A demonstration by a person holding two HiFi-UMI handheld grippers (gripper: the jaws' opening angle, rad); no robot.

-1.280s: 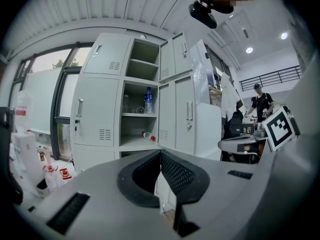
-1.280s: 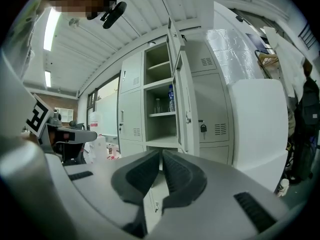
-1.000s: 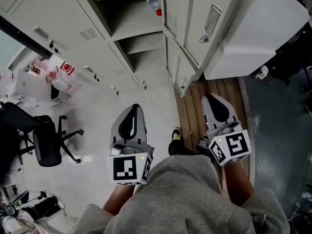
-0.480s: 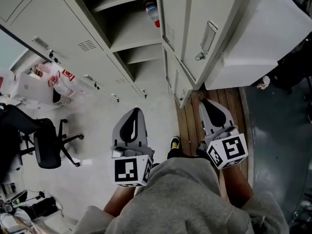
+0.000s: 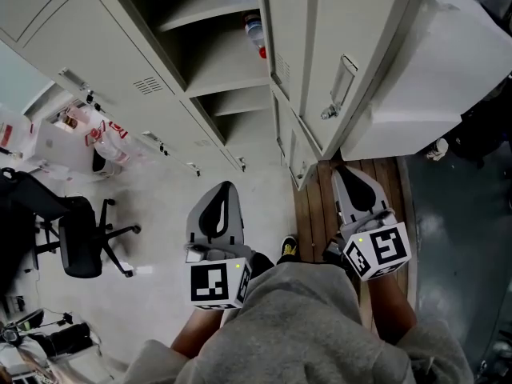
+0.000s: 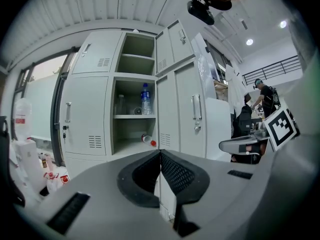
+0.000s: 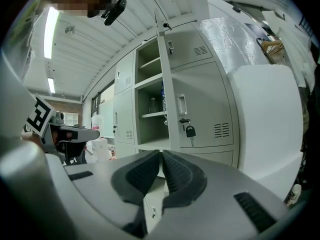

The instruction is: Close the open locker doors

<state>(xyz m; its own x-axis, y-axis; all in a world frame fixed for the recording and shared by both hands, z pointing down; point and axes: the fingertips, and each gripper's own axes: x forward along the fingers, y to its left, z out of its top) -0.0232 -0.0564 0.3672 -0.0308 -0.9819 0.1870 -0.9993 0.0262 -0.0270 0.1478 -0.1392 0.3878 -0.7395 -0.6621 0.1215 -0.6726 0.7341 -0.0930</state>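
Head view: pale floor (image 5: 160, 202), wooden strip (image 5: 314, 208), office chair (image 5: 78, 242); open locker shelves (image 5: 222, 64) hold bottles (image 5: 254, 35); left gripper (image 5: 222, 186) and right gripper (image 5: 349, 172) clenched empty.

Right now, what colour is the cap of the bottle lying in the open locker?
Red. The bottle and its cap show best in the left gripper view.

The head view looks steeply down from above the person onto the left gripper (image 5: 222, 192), the right gripper (image 5: 350, 174) and the floor (image 5: 160, 214), with the lockers (image 5: 120, 62) at its far edge. The left gripper view looks almost level along its jaws, straight at the open shelves (image 6: 132, 116) nearby. The right gripper view faces these shelves obliquely from the right, past a door (image 7: 166, 84) seen edge-on. All three views share the shelves.
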